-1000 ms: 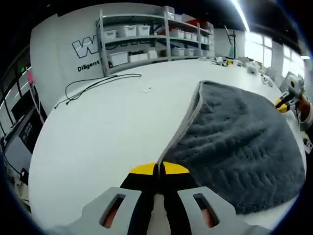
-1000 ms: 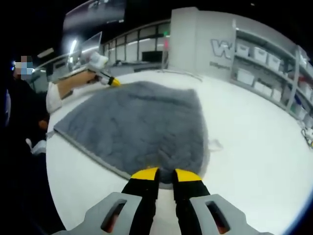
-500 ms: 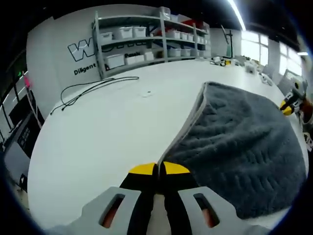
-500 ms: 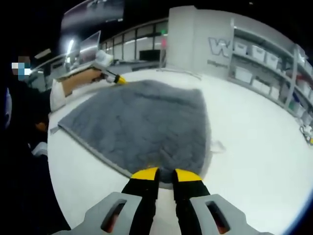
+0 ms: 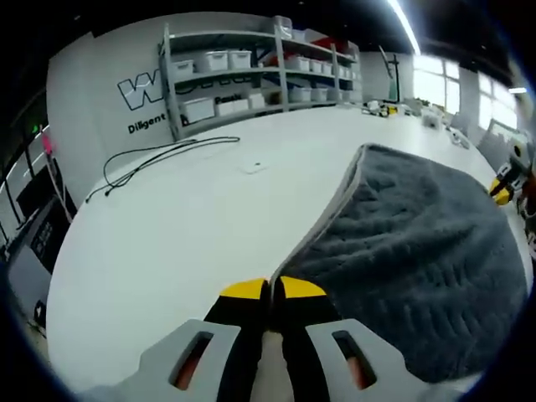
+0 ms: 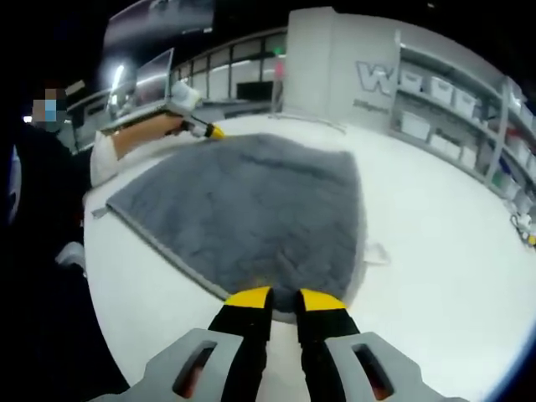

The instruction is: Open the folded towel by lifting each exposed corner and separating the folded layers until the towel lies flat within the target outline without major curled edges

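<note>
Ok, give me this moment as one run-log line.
left gripper: shut on towel corner | right gripper: on towel edge, grip unclear | towel: spread on white table | stage: holding two corners

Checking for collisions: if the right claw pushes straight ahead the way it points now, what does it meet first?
The grey towel: the right claw sits at its near edge, pointing across it. Past that, roughly in line, is the left claw at the far corner; depth is unclear.

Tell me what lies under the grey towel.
The grey towel lies spread on the white table, which shows bare all around it. The table beneath, and any outline marked there, is covered. The left gripper pinches one corner, the right gripper another edge.
</note>
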Action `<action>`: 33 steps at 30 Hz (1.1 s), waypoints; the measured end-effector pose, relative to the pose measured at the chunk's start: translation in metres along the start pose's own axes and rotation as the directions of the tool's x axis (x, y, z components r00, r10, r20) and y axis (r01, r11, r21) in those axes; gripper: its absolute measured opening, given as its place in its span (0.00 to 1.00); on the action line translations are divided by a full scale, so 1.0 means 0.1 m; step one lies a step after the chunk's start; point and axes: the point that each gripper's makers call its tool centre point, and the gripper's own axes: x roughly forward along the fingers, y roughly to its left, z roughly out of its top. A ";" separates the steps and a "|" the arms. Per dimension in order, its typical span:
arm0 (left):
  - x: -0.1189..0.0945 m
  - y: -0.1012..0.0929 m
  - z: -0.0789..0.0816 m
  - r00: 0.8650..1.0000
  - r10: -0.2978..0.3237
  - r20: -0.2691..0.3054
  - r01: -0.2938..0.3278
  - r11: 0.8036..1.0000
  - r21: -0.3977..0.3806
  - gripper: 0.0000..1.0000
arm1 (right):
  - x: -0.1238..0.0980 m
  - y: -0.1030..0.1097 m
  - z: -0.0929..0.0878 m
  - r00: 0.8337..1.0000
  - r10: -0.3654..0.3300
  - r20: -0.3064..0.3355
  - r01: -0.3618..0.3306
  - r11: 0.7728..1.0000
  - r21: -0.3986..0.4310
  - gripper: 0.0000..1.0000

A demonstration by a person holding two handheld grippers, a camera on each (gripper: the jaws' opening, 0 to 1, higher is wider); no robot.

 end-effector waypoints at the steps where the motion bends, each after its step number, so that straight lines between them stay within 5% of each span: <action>1: 0.01 0.00 0.01 1.000 0.001 -0.001 -0.001 1.000 0.003 0.05 | -0.01 0.02 0.00 1.000 0.003 -0.003 -0.003 1.000 0.000 0.09; 33: 0.41 0.05 0.28 1.000 -0.003 -0.002 0.003 0.999 0.053 0.06 | -0.05 0.27 -0.02 1.000 0.028 -0.013 -0.028 1.000 -0.009 0.09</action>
